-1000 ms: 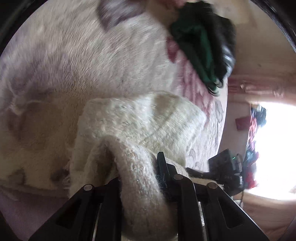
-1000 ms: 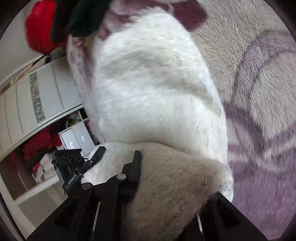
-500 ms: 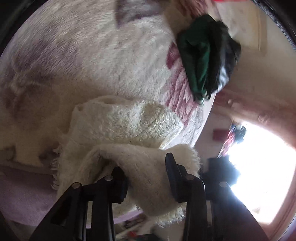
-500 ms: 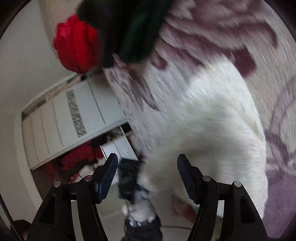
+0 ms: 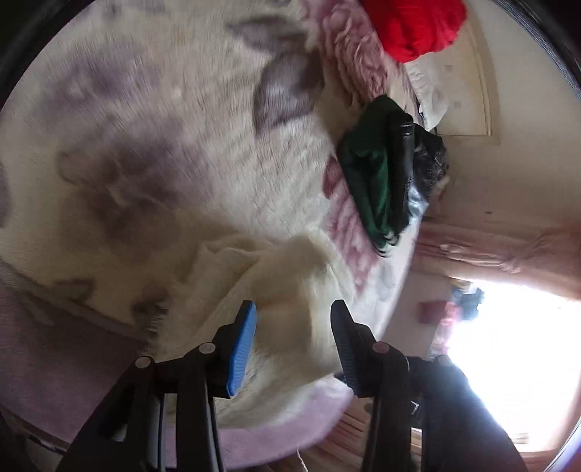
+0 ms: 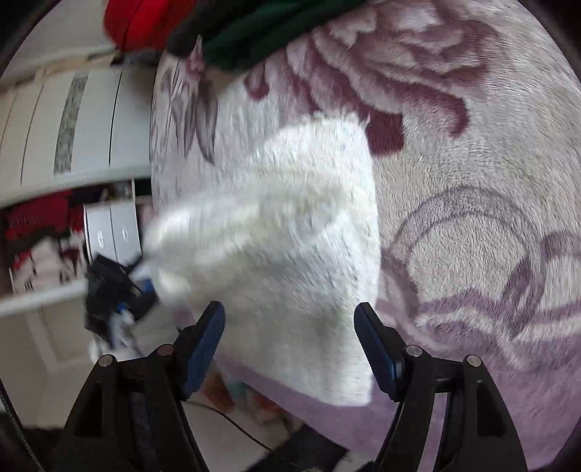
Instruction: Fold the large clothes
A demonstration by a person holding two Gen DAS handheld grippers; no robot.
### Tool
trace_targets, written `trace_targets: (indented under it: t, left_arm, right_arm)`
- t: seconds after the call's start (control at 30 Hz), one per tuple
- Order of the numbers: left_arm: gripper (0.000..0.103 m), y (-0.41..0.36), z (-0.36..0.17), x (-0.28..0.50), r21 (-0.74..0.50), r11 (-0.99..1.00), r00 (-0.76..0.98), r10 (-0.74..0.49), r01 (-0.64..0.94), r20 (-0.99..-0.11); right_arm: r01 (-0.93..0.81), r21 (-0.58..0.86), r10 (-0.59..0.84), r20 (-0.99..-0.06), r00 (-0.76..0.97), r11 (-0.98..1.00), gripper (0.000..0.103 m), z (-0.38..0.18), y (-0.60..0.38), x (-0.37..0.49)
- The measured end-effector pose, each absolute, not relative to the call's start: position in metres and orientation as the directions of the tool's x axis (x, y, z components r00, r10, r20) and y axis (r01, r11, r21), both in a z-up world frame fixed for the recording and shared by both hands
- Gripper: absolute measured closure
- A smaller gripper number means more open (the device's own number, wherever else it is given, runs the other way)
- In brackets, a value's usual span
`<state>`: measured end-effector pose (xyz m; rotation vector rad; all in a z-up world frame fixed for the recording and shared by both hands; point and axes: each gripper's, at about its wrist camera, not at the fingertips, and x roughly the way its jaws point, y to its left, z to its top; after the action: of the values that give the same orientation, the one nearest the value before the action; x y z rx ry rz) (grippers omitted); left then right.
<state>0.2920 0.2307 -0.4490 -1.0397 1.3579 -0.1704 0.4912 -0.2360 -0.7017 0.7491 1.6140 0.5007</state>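
Observation:
A fluffy white garment (image 5: 290,290) (image 6: 290,225) lies folded near the edge of a bed covered by a floral plush blanket (image 5: 163,145) (image 6: 472,181). My left gripper (image 5: 292,316) hovers just above it, jaws opening, the blue pad clear of the cloth and nothing pinched. My right gripper (image 6: 290,316) stands over the near edge of the same garment, jaws opening wide, pads apart from the fabric. The other gripper shows as a dark blur (image 6: 109,287) at the garment's left corner.
A folded stack of dark green and black clothes (image 5: 392,170) (image 6: 261,40) sits further along the bed, with a red garment (image 5: 417,25) (image 6: 145,21) beyond it. A white wardrobe (image 6: 72,127) stands past the bed's edge. A bright window (image 5: 508,355) glares at the right.
Both grippers were shut on folds of the white garment, then let go and pulled up and back. The garment has dropped onto the bed; both pairs of jaws stand apart.

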Motion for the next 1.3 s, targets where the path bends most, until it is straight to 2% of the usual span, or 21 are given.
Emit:
trace_targets:
  t: [0.07,0.2,0.37,0.43,0.47,0.5,0.6,0.63,0.7,0.83,0.93,0.97,1.0,1.03,1.1,1.23,1.3]
  left_arm:
    - [0.059,0.214,-0.439,0.275,-0.610,0.668,0.263,-0.554,-0.425,-0.790]
    - [0.059,0.170,-0.453,0.241,-0.495,0.748,0.205,-0.453,-0.442,-0.868]
    - [0.059,0.139,-0.475,0.213,-0.339,0.827,0.171,-0.293,-0.449,-0.941]
    - [0.058,0.134,-0.486,0.211,-0.288,0.848,0.167,-0.237,-0.446,-0.957]
    - [0.058,0.133,-0.492,0.212,-0.267,0.852,0.169,-0.212,-0.451,-0.963]
    - [0.058,0.135,-0.496,0.213,-0.256,0.853,0.174,-0.197,-0.456,-0.965]
    - [0.055,0.144,-0.499,0.223,-0.276,0.846,0.214,-0.197,-0.456,-0.957]
    - [0.055,0.147,-0.496,0.228,-0.289,0.845,0.224,-0.206,-0.450,-0.953]
    - [0.055,0.149,-0.484,0.237,-0.304,0.849,0.247,-0.212,-0.433,-0.945]
    - [0.055,0.143,-0.464,0.240,-0.242,0.892,0.245,-0.154,-0.382,-0.957]
    - [0.053,0.140,-0.462,0.224,-0.190,0.905,0.236,-0.104,-0.381,-0.966]
    - [0.052,0.139,-0.464,0.215,-0.184,0.902,0.229,-0.098,-0.390,-0.968]
    - [0.043,0.139,-0.468,0.206,-0.179,0.898,0.218,-0.096,-0.402,-0.971]
    - [0.026,0.138,-0.471,0.197,-0.180,0.895,0.208,-0.101,-0.408,-0.973]
    - [0.012,0.135,-0.481,0.180,-0.184,0.891,0.179,-0.119,-0.415,-0.977]
    - [0.012,0.122,-0.492,0.162,-0.149,0.894,0.137,-0.100,-0.421,-0.985]
    - [0.012,0.117,-0.493,0.160,-0.145,0.892,0.149,-0.089,-0.427,-0.985]
  right_arm:
    - [0.095,0.654,0.661,-0.740,-0.125,0.750,0.023,-0.719,-0.226,0.497]
    - [-0.040,0.647,0.630,-0.752,-0.194,0.761,0.023,-0.764,-0.215,0.526]
    - [-0.045,0.793,0.764,-0.598,-0.241,0.607,0.011,-0.807,-0.197,0.581]
    - [-0.046,0.830,0.795,-0.548,-0.260,0.556,0.012,-0.814,-0.182,0.591]
    - [-0.049,0.839,0.806,-0.535,-0.254,0.542,0.015,-0.815,-0.177,0.594]
    - [-0.042,0.855,0.823,-0.510,-0.248,0.517,0.035,-0.814,-0.172,0.595]
    - [0.079,0.877,0.876,-0.461,-0.142,0.475,0.053,-0.813,-0.184,0.590]
    - [0.143,0.877,0.889,-0.449,-0.092,0.458,0.056,-0.815,-0.195,0.585]
    - [0.350,0.856,0.901,-0.428,0.067,0.380,0.063,-0.817,-0.234,0.559]
    - [0.654,0.750,0.839,-0.415,0.353,0.096,0.065,-0.816,-0.298,0.452]
    - [0.745,0.667,0.802,-0.442,0.402,-0.006,0.065,-0.817,-0.316,0.386]
    - [0.763,0.646,0.803,-0.461,0.377,0.012,0.060,-0.819,-0.321,0.372]
    - [0.781,0.623,0.811,-0.480,0.334,0.047,0.052,-0.820,-0.325,0.366]
    - [0.787,0.602,0.817,-0.516,0.258,0.132,0.050,-0.817,-0.332,0.368]
    - [0.755,0.588,0.802,-0.580,0.143,0.290,0.047,-0.804,-0.343,0.387]
    - [0.516,0.587,0.689,-0.724,-0.011,0.624,0.041,-0.741,-0.363,0.448]
    - [0.376,0.608,0.663,-0.748,-0.023,0.699,0.041,-0.707,-0.357,0.477]
